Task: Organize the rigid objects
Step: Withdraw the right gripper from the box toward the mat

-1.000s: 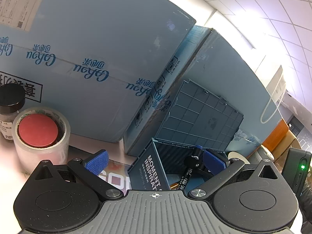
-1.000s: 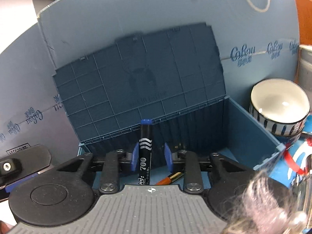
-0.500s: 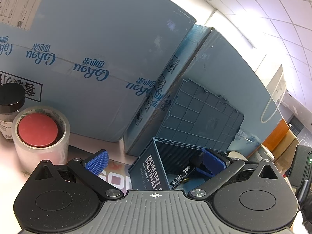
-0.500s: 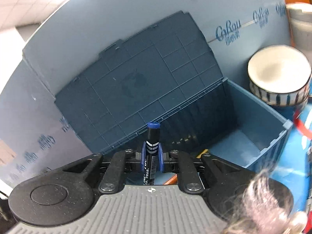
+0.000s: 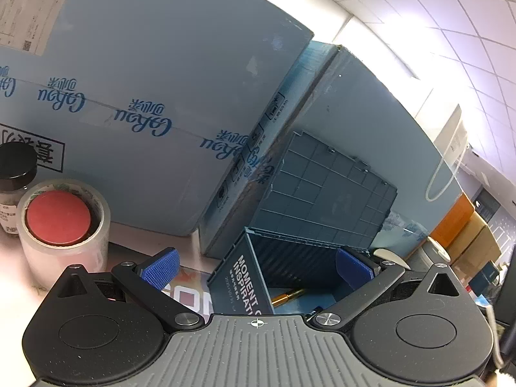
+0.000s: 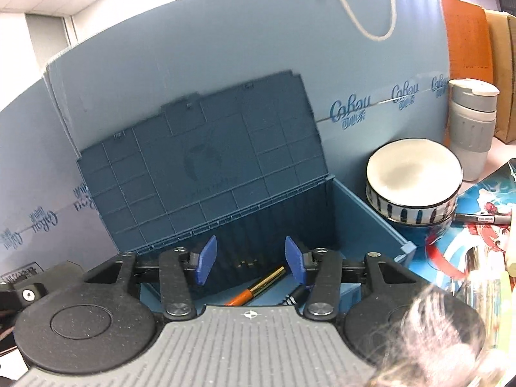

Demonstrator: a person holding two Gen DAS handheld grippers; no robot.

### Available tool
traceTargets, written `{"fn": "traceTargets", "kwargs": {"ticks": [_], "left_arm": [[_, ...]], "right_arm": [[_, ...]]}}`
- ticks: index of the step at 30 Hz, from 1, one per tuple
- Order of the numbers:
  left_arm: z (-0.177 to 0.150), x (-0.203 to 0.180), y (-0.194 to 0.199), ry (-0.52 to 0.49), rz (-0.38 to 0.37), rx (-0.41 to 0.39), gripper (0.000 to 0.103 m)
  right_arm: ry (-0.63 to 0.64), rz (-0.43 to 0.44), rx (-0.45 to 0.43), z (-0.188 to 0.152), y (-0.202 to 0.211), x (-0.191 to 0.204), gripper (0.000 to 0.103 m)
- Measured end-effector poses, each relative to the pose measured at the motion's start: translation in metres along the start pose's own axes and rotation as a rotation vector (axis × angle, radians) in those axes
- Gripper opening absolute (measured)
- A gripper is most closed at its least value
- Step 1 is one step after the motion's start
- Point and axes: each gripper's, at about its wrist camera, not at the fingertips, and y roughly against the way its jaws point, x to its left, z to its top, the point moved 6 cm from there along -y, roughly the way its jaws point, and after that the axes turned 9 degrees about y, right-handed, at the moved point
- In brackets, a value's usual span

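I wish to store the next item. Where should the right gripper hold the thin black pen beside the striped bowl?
Take the thin black pen by the barrel half away from the striped bowl, from above, jaws across it: it lies flat on the printed mat, and its other end is close to the bowl.

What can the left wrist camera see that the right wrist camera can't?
Only the left wrist view shows the tape roll with a red cap in it, and a dark jar. Only the right wrist view shows the bowl, the bottle and a pen behind the bowl. Both show the blue box, lid up, with an orange pen inside.
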Motion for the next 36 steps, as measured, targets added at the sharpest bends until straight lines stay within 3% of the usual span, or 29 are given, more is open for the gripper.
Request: {"fn": "traceTargets", "kwargs": {"ticks": [19, 36], "left_arm": [[-0.007, -0.026, 0.012, -0.063, -0.081, -0.018, 0.103], [-0.040, -0.073, 0.005, -0.199, -0.145, 0.026, 0.103]], "right_arm": [[-0.084, 0.066, -0.185, 0.010, 0.084, -0.037, 0.068], [-0.213, -0.003, -0.209, -0.012, 0.117, -0.103, 0.073]]}}
